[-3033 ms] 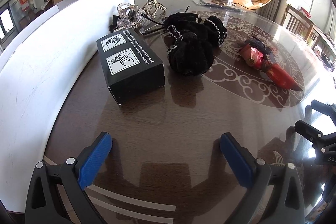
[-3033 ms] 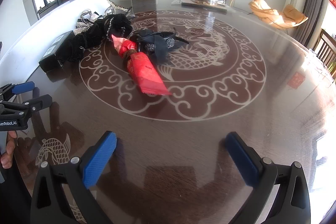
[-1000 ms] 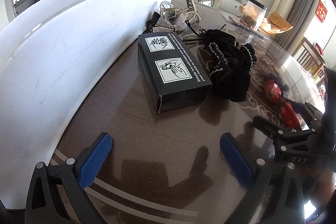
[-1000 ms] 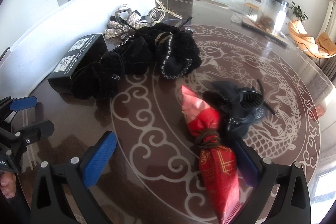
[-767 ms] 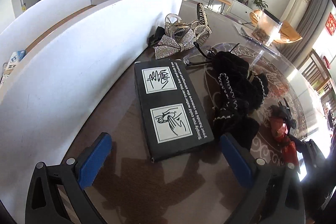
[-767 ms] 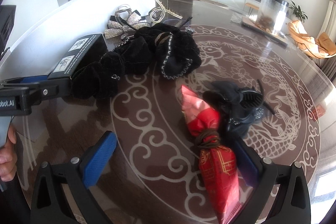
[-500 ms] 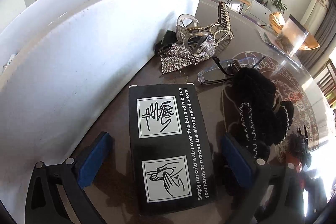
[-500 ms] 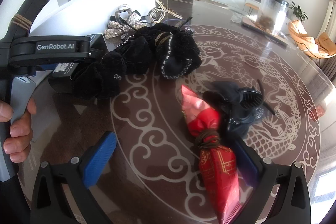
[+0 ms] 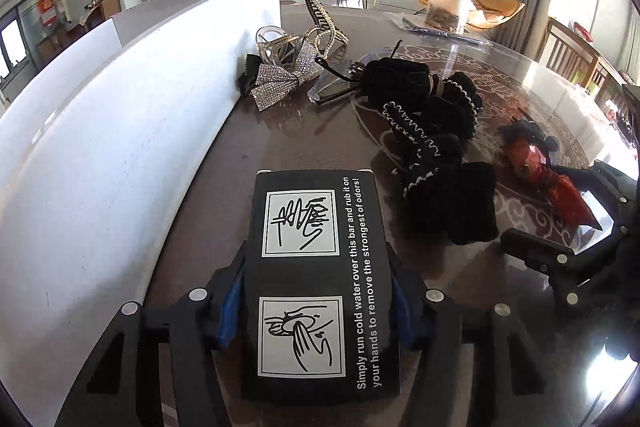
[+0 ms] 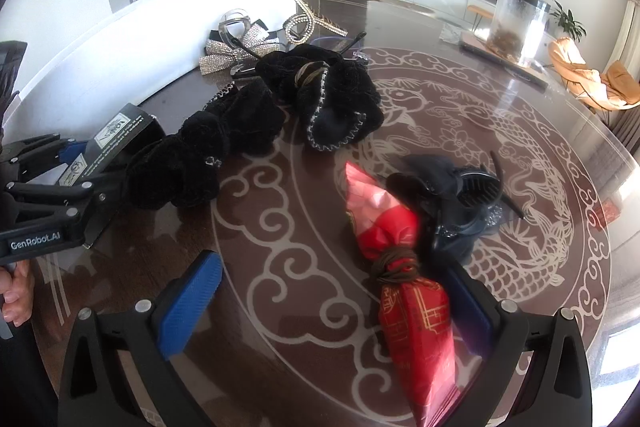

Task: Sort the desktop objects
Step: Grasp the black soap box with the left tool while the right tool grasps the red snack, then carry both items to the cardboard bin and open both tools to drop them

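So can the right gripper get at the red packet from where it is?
Probably yes. The right gripper is open, and the red packet already lies between its fingers, close against the right one. The dark hair claw touches the packet's far end and might get nudged.

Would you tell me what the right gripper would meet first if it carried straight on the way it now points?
Most likely the red wrapped packet, which already lies between the open right gripper fingers, close to the right-hand one. The dark hair claw clip sits just beyond it; depth is hard to judge.

Black box [image 9: 320,283] hides left fingers' [image 9: 230,307] pads; contact can't tell.
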Available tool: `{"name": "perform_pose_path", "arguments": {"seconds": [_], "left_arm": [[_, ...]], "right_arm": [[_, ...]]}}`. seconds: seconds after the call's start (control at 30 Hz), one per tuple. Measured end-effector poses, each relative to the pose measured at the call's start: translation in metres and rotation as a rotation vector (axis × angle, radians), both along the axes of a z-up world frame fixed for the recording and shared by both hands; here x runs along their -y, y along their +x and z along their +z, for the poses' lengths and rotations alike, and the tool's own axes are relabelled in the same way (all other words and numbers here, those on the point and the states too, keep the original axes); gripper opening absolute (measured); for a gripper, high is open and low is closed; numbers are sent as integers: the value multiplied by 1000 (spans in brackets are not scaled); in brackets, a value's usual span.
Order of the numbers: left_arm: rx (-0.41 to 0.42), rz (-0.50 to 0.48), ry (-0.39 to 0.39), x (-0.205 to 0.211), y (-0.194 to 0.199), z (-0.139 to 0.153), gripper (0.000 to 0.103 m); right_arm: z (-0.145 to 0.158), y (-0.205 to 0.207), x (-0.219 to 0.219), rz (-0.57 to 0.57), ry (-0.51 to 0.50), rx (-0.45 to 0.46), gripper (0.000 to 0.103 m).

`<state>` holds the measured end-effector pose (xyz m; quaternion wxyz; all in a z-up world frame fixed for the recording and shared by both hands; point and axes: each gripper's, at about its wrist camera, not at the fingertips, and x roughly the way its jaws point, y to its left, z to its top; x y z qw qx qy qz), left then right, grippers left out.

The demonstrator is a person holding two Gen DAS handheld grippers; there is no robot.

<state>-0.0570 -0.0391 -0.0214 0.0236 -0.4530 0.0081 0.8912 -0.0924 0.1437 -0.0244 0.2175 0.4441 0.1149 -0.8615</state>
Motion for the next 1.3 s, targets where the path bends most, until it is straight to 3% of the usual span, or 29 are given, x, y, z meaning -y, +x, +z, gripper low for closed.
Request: {"name": "perform_pose_path", "arguments": {"seconds": [0.13,0.17,0.27,0.33,0.4,0.43,0.67,0.73,0.8,0.83,0.87,0.9,0.93,0.97,1.03,1.13,1.23,1.3], "left_arm": [[-12,27,75,8,7,2,60],[-13,26,80,6,6,1,63],[0,33,57,0,2,-3,88],[5,39,45,-1,0,-4,88],[1,44,62,3,1,-4,88],[-1,46,71,4,1,-3,88],[6,35,28,-1,-1,-6,92],[31,26,-14,-6,-4,-10,103],[30,19,-6,-6,-4,-11,103],[31,18,-5,-5,-5,-11,103],[32,18,-4,-5,-4,-11,103],[31,18,-4,-5,-4,-11,101],[13,18,-4,-4,-2,-8,90],[-20,1,-8,-5,3,-4,58],[-19,-27,13,-7,5,-2,58],[-28,-85,107,-10,13,5,57],[-93,-112,81,-18,31,22,58],[-96,-106,106,-17,44,30,58]], "right_arm": [[0,0,-1,0,-10,2,103],[1,0,-2,0,-15,3,103],[3,1,-8,9,-70,16,103],[6,6,-9,56,-124,43,102],[11,13,-6,133,-182,87,94],[12,15,-3,149,-185,101,85],[9,1,22,59,-28,75,84],[6,-3,30,33,36,53,86],[5,-5,29,20,30,57,88],[6,-3,27,20,35,53,84],[8,-1,24,10,31,51,72],[11,2,20,0,32,49,62],[13,5,16,-4,38,50,32],[14,8,12,-6,53,57,23],[17,17,2,-4,55,72,23],[42,35,-17,-19,-21,43,23],[63,48,-27,-15,-47,12,23],[64,50,-27,-9,-36,27,23]]}}
